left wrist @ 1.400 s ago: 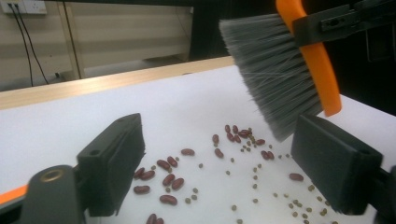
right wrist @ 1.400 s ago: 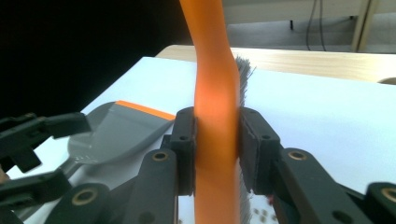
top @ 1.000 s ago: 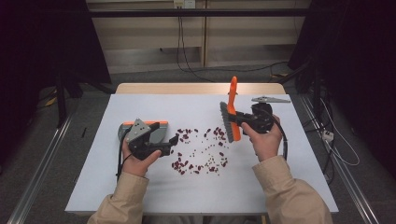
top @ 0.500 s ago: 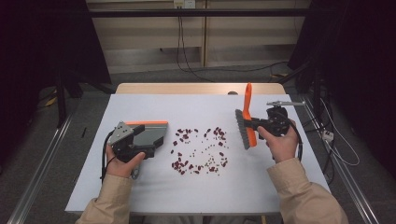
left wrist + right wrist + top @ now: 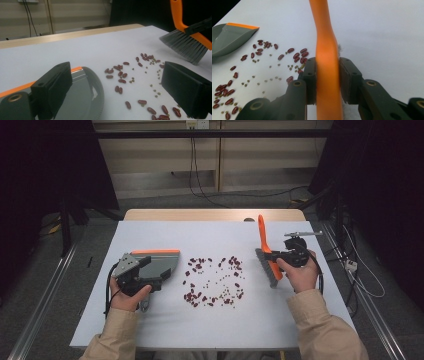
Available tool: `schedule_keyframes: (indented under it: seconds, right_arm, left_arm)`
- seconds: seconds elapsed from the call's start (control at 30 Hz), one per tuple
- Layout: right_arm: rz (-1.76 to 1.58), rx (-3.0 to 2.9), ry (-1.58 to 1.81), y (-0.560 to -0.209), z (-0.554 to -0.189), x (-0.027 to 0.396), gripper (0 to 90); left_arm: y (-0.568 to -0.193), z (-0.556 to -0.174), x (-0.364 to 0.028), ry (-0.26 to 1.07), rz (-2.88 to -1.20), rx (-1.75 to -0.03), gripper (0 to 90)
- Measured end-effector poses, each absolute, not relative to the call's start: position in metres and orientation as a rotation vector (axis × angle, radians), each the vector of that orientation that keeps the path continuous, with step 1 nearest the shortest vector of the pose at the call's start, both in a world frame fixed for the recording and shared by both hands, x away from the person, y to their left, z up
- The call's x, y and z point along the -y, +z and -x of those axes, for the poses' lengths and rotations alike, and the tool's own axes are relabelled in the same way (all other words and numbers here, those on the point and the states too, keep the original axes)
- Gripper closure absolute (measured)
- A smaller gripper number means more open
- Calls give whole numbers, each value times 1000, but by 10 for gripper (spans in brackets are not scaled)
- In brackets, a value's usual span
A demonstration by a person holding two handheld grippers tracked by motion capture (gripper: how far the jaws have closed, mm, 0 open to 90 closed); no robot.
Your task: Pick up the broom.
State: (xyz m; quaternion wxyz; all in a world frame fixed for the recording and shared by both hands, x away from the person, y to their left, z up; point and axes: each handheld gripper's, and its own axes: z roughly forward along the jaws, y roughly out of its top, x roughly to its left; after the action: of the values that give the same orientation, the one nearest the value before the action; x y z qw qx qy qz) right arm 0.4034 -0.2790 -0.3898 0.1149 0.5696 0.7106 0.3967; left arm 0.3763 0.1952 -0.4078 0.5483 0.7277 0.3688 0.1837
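The brush (image 5: 265, 251) has an orange handle and grey bristles; the dustpan (image 5: 159, 265) is grey with an orange edge; dark red beans (image 5: 212, 281) and small green ones speckle the pale white worktop (image 5: 210, 232); both tongs are black

the beans (image 5: 214, 281) lie scattered on the middle of the table (image 5: 300, 320). the dustpan (image 5: 159, 263) rests on the table at nine o'clock of them, just beside the scatter, with the left gripper (image 5: 150, 282) at the pan's near edge. the brush (image 5: 267, 257) stands at three o'clock of the beans, bristles down by the table, its handle clamped between the jaws of the right gripper (image 5: 327, 80).
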Motion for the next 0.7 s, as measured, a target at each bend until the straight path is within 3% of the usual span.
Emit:
schedule_keyframes:
  seconds: [0.5, 0.6, 0.7]
  right_arm:
    - [-1529, -2092, 1045, -410, -414, 265, 697]
    - [-1489, -2100, 1036, -410, -413, 265, 599]
    - [-1441, -2110, 1020, -407, -411, 266, 583]
  left_arm:
    - [-414, -376, -200, 421, -1726, -882, 90]
    - [-415, -376, -202, 419, -1726, -886, 90]
    - [-416, -375, -203, 418, -1725, -891, 90]
